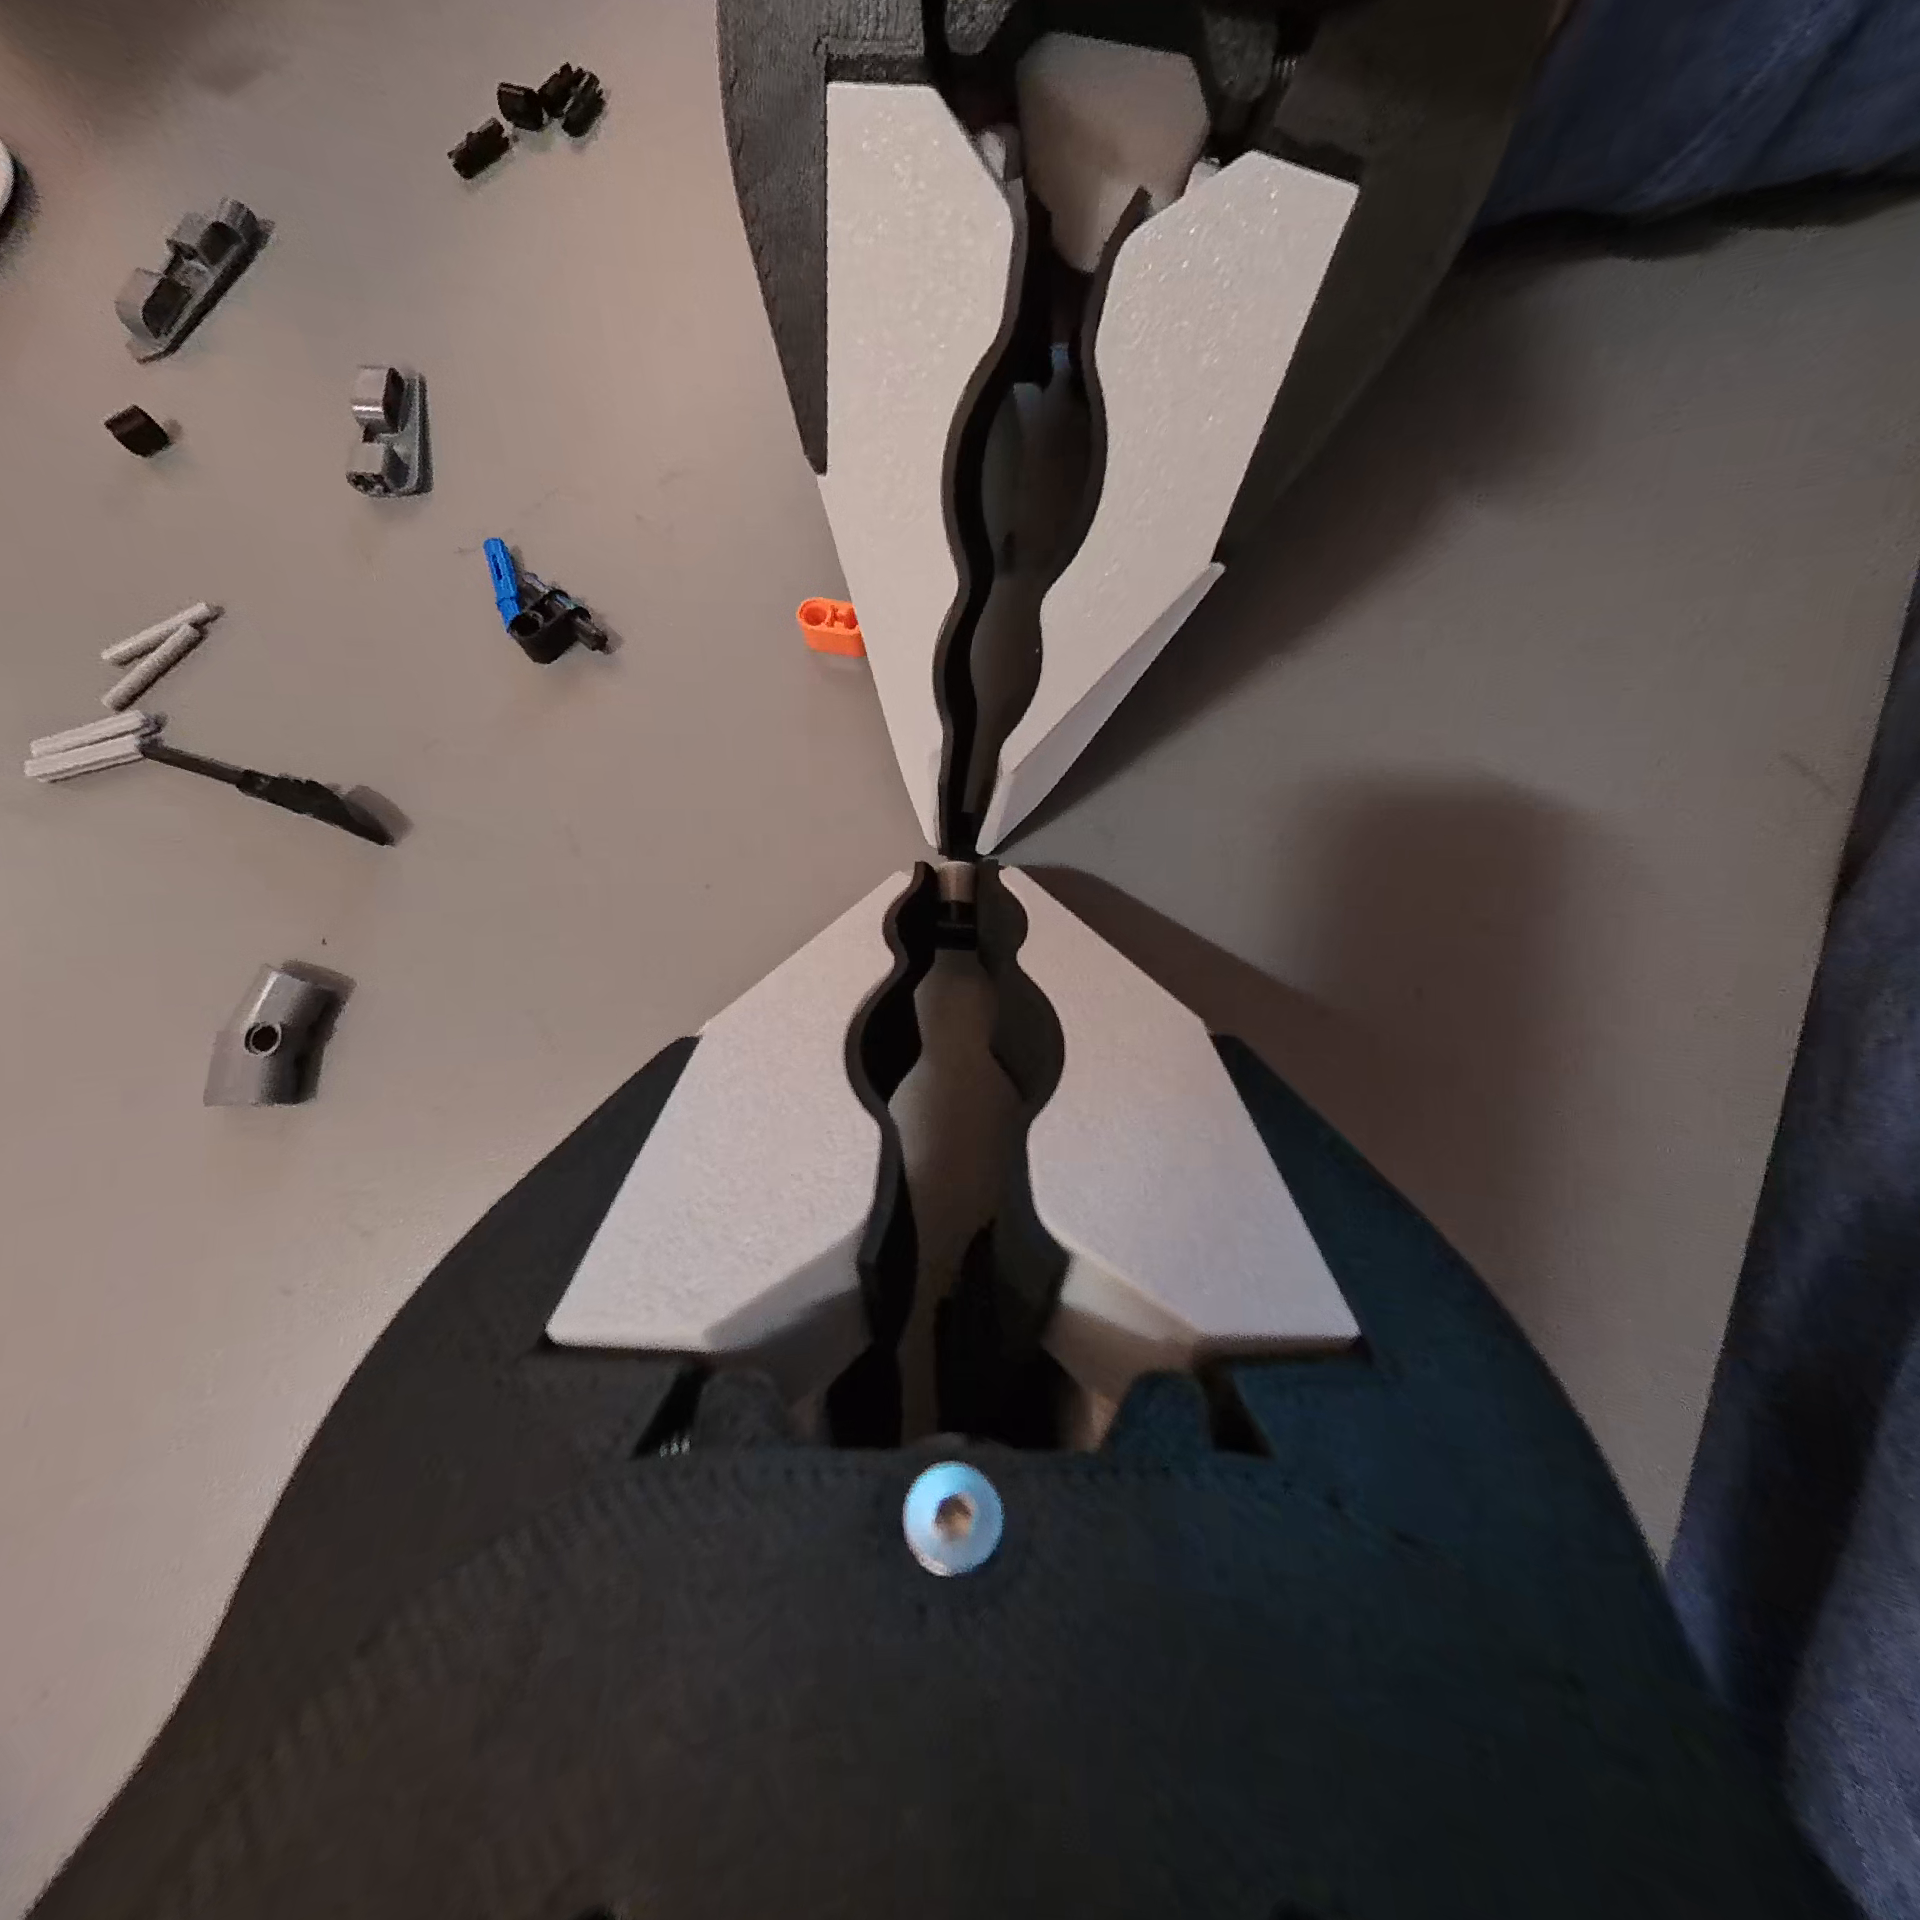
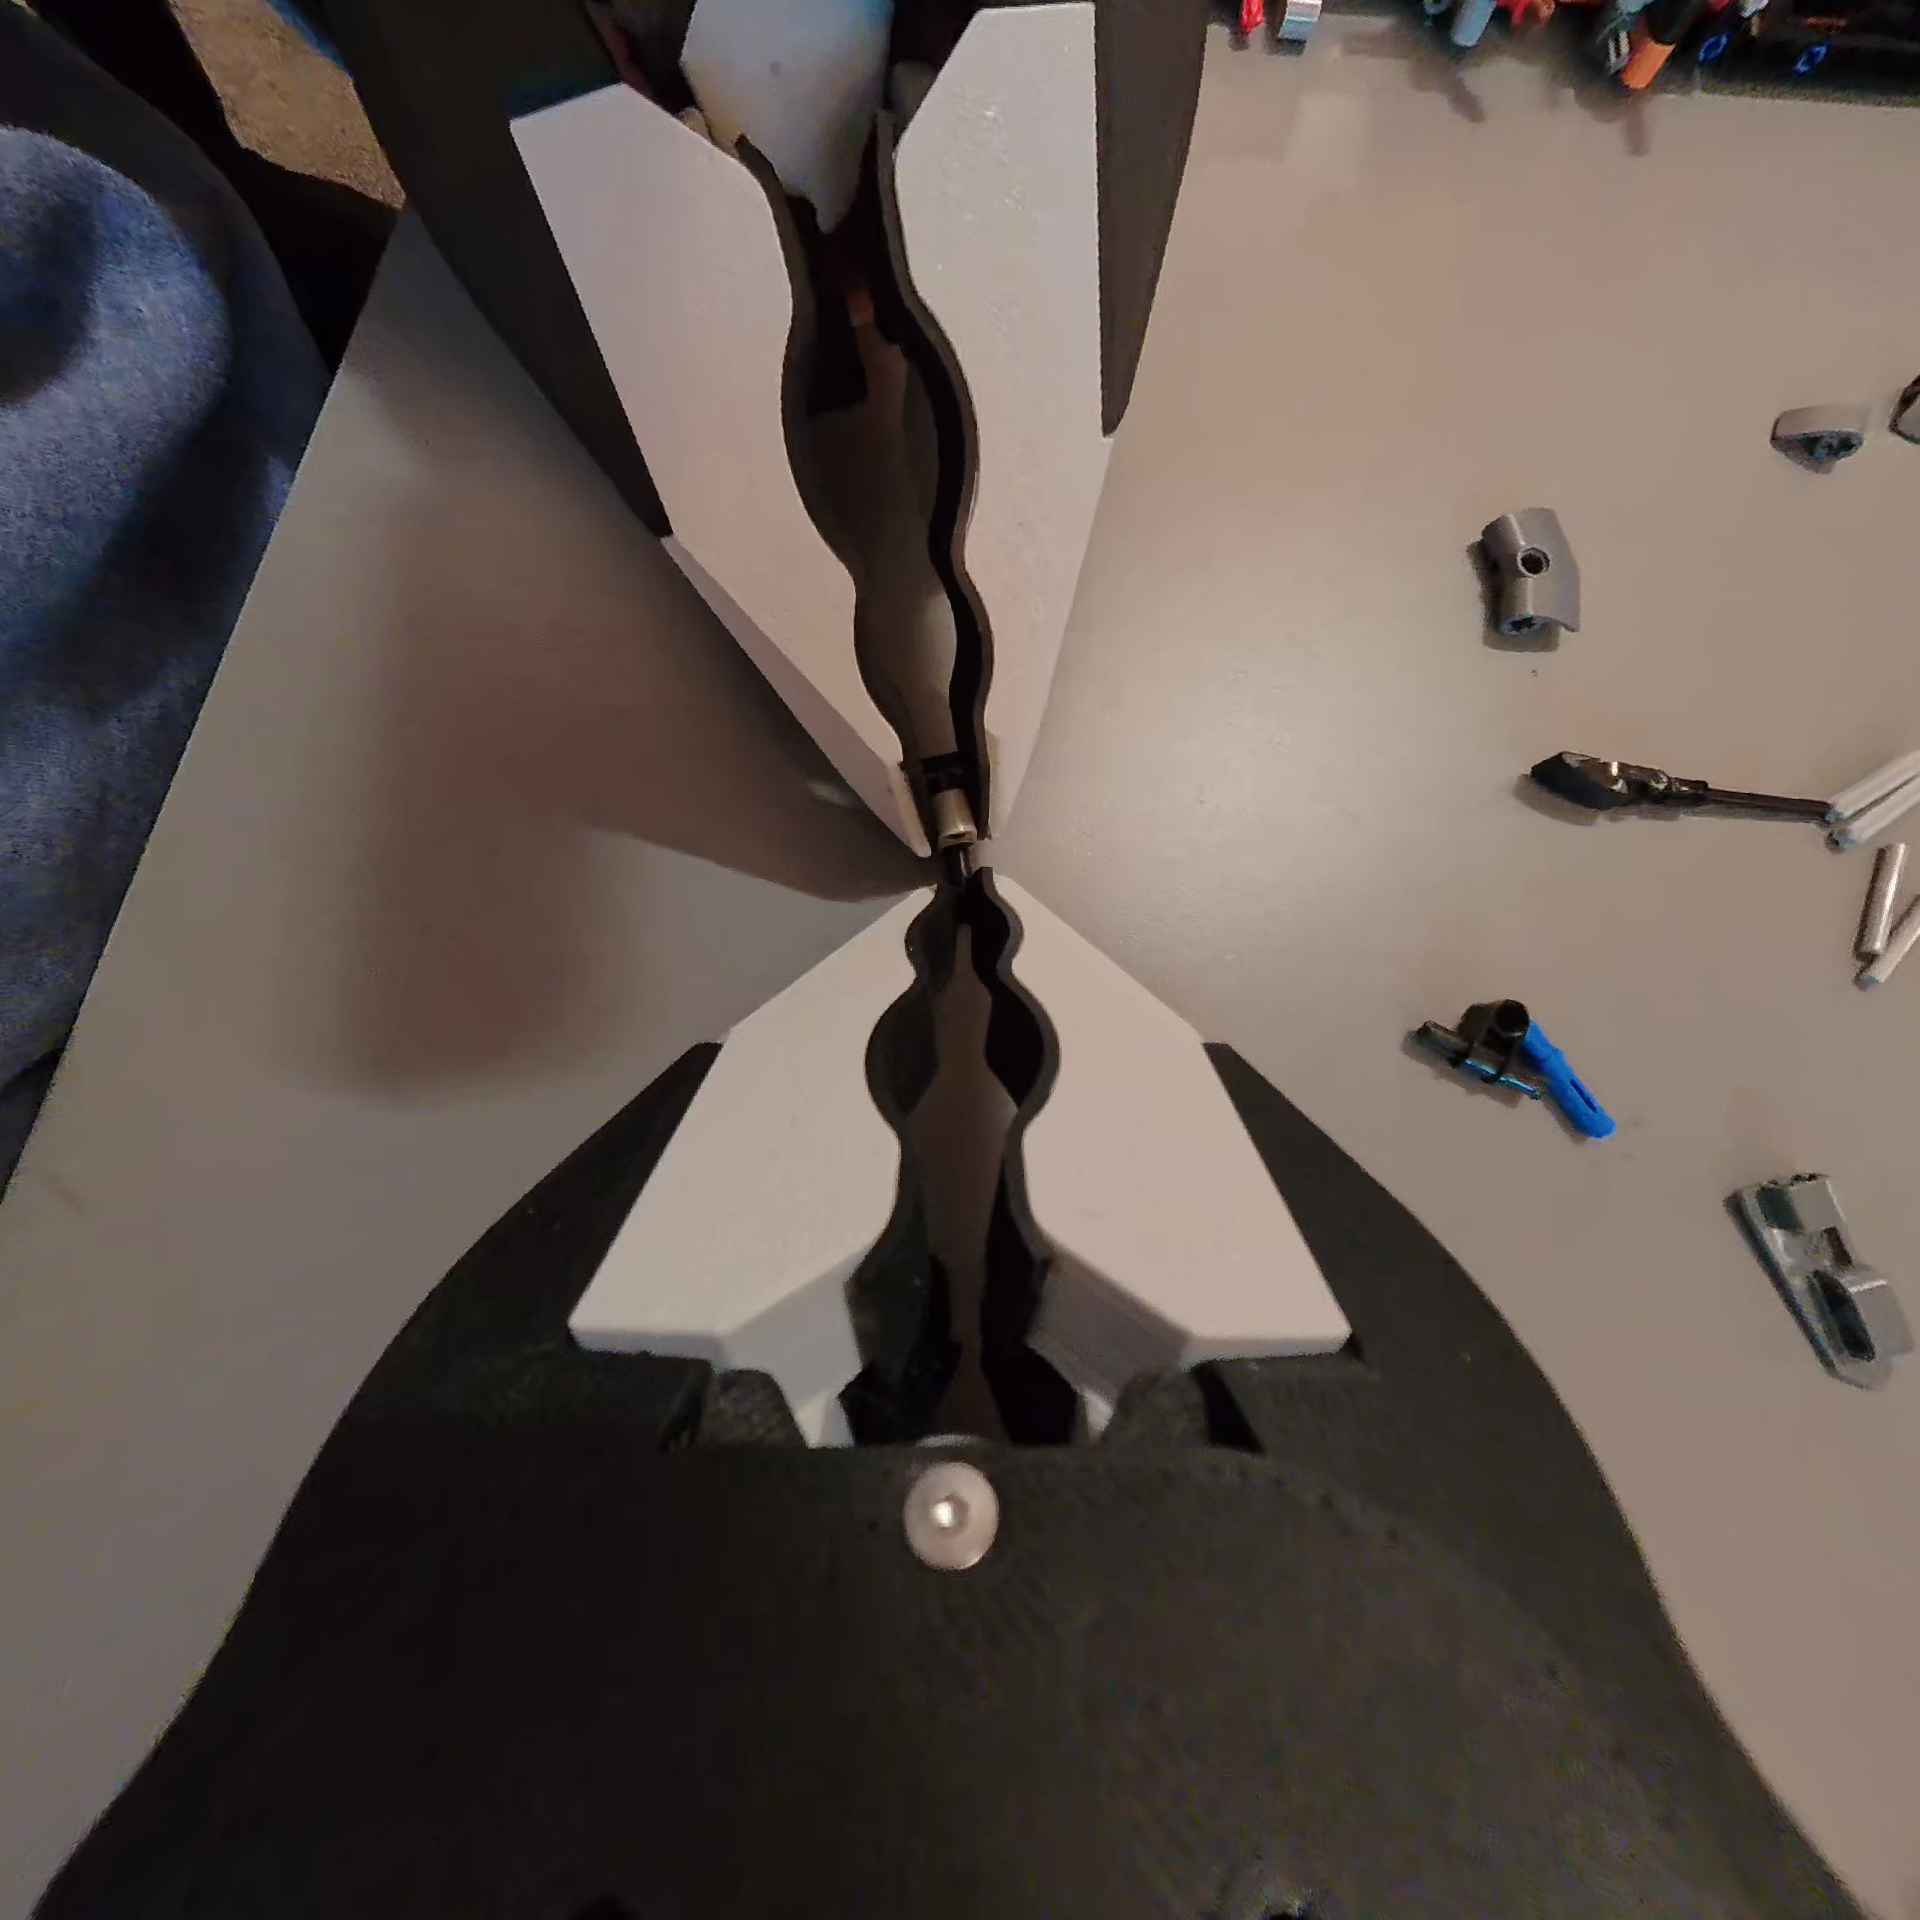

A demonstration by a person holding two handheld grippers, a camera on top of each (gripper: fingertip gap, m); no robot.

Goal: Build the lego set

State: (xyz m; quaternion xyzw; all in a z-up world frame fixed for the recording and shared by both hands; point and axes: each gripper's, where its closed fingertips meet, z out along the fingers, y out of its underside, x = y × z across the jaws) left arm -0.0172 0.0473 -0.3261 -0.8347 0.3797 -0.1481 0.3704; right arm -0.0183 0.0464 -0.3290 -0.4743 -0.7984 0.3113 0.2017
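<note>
My two grippers meet tip to tip above the grey table (image 1: pixel 1455 623). My left gripper (image 1: pixel 954 896) is shut on a small grey sleeve with a black part (image 1: pixel 954 888); the sleeve also shows in the right wrist view (image 2: pixel 954 808), held by the left gripper (image 2: pixel 951 805) that comes in from the top. My right gripper (image 2: pixel 961 896) is shut on a thin black pin (image 2: pixel 957 869) whose tip touches the sleeve's end. In the left wrist view the right gripper (image 1: pixel 961 836) comes down from the top; the pin is hidden there.
Loose parts lie beside the grippers: an orange short beam (image 1: pixel 831 627), a blue pin in a black connector (image 1: pixel 535 603) (image 2: pixel 1517 1060), grey axles (image 1: pixel 156 644), a black long piece (image 1: pixel 270 795) (image 2: pixel 1662 795), grey angled pieces (image 1: pixel 272 1034) (image 2: pixel 1529 571). A blue cloth (image 2: pixel 104 468) lies past the table edge. The grippers are tip to tip, or close to it.
</note>
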